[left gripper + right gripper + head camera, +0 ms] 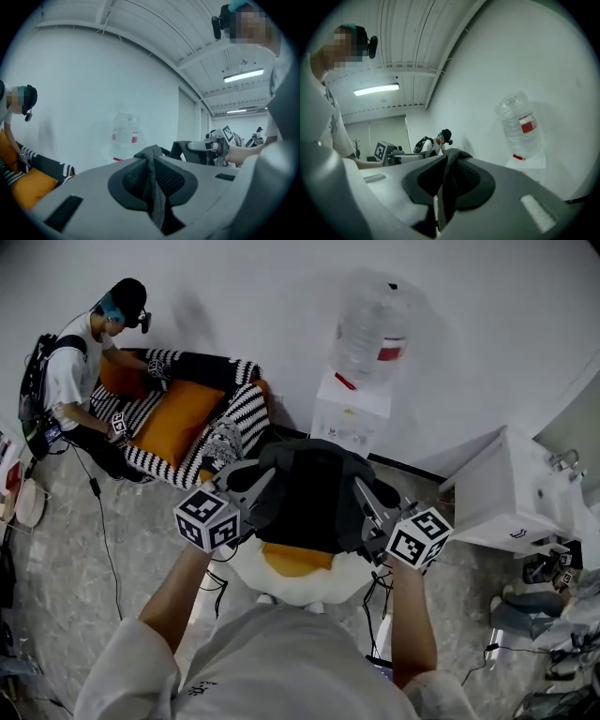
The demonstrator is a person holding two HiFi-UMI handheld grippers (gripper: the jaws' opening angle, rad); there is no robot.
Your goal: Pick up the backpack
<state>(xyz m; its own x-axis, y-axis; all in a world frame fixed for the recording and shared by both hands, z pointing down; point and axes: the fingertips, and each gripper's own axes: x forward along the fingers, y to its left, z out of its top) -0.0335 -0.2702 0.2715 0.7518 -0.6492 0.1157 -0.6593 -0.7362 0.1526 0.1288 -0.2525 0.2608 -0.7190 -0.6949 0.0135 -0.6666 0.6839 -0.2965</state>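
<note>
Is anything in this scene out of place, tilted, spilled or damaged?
Nothing stands out. The backpack hangs between the left tool and the right tool, each shut on a fold of its fabric. The bottle sits on its dispenser, and nothing looks spilled or broken.

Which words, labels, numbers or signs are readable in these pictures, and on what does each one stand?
No text can be read.
Bottle: red label, print too blurred.
Dispenser: small marks, too small to read.
White cabinet: small dark mark, unreadable.
Shirt: small print, too small.
Marker cubes: square patterns only, no words.
Backpack: no print seen.
</note>
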